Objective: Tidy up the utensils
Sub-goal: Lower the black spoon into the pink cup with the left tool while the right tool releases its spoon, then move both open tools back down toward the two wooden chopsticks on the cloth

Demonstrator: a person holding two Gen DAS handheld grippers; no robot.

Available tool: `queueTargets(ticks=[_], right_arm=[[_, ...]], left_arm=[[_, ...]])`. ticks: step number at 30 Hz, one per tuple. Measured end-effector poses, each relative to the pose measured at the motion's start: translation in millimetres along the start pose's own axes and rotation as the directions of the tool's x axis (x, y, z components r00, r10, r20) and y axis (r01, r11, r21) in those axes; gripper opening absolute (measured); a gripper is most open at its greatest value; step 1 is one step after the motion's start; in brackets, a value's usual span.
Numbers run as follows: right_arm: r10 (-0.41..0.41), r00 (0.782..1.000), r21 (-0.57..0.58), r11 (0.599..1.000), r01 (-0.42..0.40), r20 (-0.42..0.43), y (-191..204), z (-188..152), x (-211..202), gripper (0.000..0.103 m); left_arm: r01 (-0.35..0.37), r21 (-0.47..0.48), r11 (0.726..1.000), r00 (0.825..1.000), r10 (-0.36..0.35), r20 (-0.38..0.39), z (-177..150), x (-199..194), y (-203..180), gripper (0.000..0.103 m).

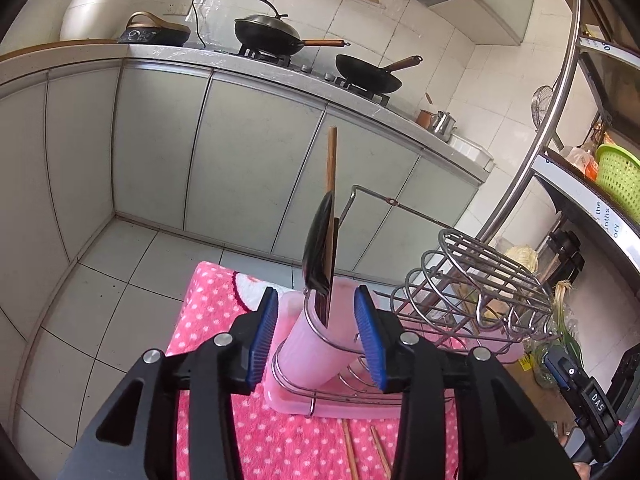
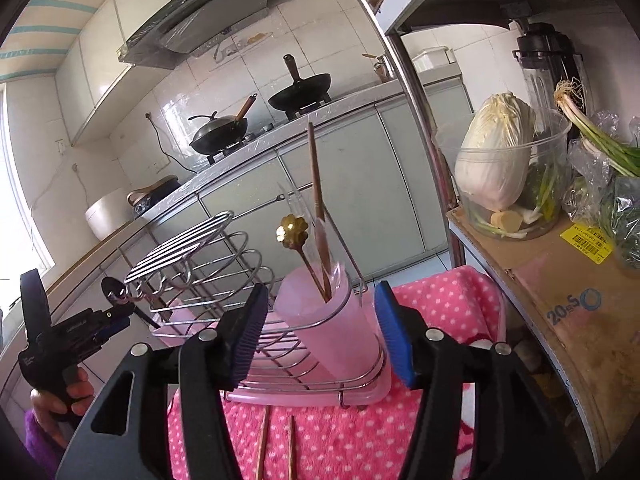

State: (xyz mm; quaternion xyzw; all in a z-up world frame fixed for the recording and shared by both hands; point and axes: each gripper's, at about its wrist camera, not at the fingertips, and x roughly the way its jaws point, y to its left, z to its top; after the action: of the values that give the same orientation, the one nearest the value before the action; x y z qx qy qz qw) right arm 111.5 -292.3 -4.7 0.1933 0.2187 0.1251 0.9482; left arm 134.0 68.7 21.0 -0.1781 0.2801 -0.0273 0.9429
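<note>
Two sets of fingers, left gripper [image 1: 316, 334] and right gripper [image 2: 320, 330], both wide, facing pink cup [image 2: 332, 320]

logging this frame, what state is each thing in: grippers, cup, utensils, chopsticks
left gripper: open, holding nothing
right gripper: open, holding nothing
pink cup: tilted in the wire rack, holding utensils
gold spoon: standing in the cup
chopsticks: lying loose on the pink towel

We see a pink dotted cloth [image 2: 432, 296] carrying a pink tray [image 2: 312, 398] and two chopsticks [image 2: 262, 446].
</note>
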Motion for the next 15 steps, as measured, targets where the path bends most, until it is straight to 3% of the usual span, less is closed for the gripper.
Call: queueTargets(ticks=[8,15], right_arm=[[-0.016,1.000,-0.050,0.999,0.015,-0.023,16.3,-35.0,-27.7,0.064],[-0.045,0.997,-0.111,0.993,0.038,-0.063,31.6,-59.4,-48.1,0.065]], left_arm=[[-0.022,0.024,0.999,1.000,0.022,-0.013,-36.4,-40.6,0.8,0.039],[-0.011,0.126,0.992,1.000,0.012,-0.008,-69.4,-81.3,-14.7,0.039]])
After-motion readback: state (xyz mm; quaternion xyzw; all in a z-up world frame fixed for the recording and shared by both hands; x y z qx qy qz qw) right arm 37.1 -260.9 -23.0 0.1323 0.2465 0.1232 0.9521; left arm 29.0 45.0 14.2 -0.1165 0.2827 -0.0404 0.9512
